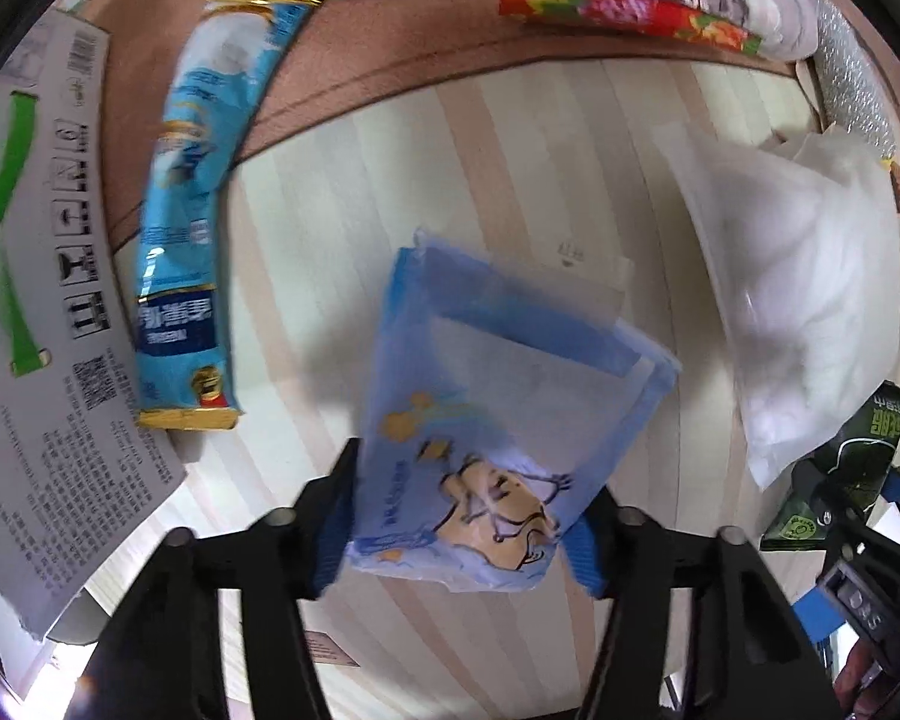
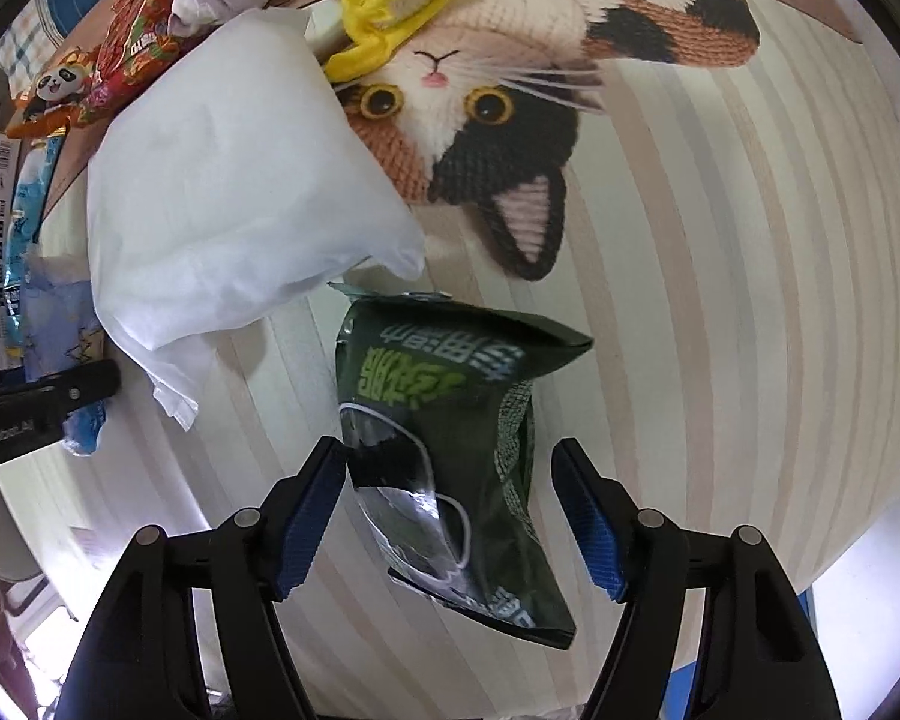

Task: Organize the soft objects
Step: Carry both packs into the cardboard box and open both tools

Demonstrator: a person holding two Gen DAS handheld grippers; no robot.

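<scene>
Left gripper (image 1: 459, 531) gripping blue tissue pack (image 1: 498, 432); right gripper (image 2: 450, 516) wide around green packet (image 2: 444, 432), beside white pillow (image 2: 228, 180).

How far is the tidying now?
Nothing looks sorted yet. In hand: the left tool grips the blue pouch; the right tool brackets the green packet, grip unclear. Left: the white bag and blue-and-gold stick pack.

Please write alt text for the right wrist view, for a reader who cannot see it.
The right gripper straddles a dark green packet above a striped table. Behind lie a white pouch and a knitted cat.
</scene>
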